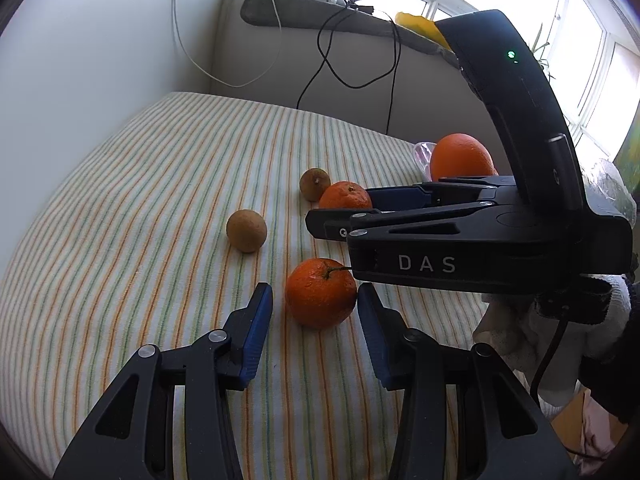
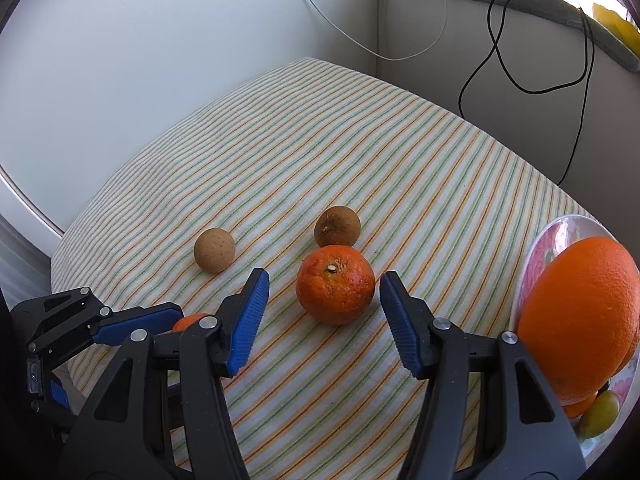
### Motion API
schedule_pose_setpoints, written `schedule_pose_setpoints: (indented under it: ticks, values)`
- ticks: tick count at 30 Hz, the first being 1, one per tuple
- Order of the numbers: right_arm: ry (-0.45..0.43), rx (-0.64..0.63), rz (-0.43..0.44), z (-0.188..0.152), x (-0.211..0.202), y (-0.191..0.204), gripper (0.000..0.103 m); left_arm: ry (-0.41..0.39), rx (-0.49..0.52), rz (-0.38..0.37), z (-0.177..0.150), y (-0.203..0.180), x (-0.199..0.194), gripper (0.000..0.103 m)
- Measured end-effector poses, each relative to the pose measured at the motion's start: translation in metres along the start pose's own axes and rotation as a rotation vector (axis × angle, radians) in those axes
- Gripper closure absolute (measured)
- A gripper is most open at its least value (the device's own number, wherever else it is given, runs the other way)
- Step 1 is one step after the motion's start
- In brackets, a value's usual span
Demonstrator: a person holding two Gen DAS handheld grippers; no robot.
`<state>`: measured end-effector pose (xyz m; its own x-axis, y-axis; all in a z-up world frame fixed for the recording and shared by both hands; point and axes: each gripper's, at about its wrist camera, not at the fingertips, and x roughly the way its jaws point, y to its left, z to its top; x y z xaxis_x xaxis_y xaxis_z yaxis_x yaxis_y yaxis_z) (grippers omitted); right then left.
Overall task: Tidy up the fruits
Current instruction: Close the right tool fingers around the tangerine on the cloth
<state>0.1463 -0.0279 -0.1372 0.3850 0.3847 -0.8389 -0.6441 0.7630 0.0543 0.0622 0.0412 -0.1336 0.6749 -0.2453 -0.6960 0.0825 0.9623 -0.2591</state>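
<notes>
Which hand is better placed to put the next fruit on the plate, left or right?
Right, probably. The right tool brackets a tangerine, and the plate with the big orange lies right beside it. The left tool brackets another tangerine, farther away.

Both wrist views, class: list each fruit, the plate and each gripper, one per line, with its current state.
Left gripper: open, astride the stemmed tangerine.
Stemmed tangerine: on the striped cloth, not gripped.
Right gripper: open, astride the second tangerine.
Second tangerine: on the cloth, not gripped.
Two brown fruits: loose on the cloth.
Large orange: on the plate.
Plate: partly filled.
</notes>
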Motion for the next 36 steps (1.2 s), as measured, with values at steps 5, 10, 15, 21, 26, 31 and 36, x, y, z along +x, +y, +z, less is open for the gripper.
schedule_pose_setpoints:
  ticks: [5, 10, 15, 21, 26, 31, 36]
  values:
    - [0.016, 0.019, 0.009, 0.000, 0.006, -0.005, 0.058, 0.008, 0.008, -0.005, 0.002, -0.002, 0.002, 0.060]
    - [0.016, 0.025, 0.015, -0.001, 0.008, -0.006, 0.061, 0.010, 0.001, -0.015, 0.003, -0.002, 0.005, 0.066]
    - [0.011, 0.025, 0.016, -0.001, 0.006, -0.007, 0.062, 0.005, -0.002, -0.015, 0.004, -0.002, 0.006, 0.067]
    - [0.003, 0.025, 0.017, -0.005, -0.001, -0.008, 0.062, -0.003, 0.015, -0.005, 0.003, -0.005, 0.002, 0.067]
    - [-0.004, 0.014, 0.010, -0.008, -0.005, -0.006, 0.062, -0.014, 0.022, -0.005, 0.005, -0.008, -0.002, 0.067]
    - [-0.019, 0.019, 0.015, -0.007, -0.011, -0.007, 0.062, -0.026, 0.029, -0.003, 0.007, -0.010, -0.006, 0.067]
    - [-0.046, 0.009, 0.014, -0.009, -0.025, -0.006, 0.062, -0.040, 0.030, -0.001, 0.008, -0.013, -0.011, 0.067]
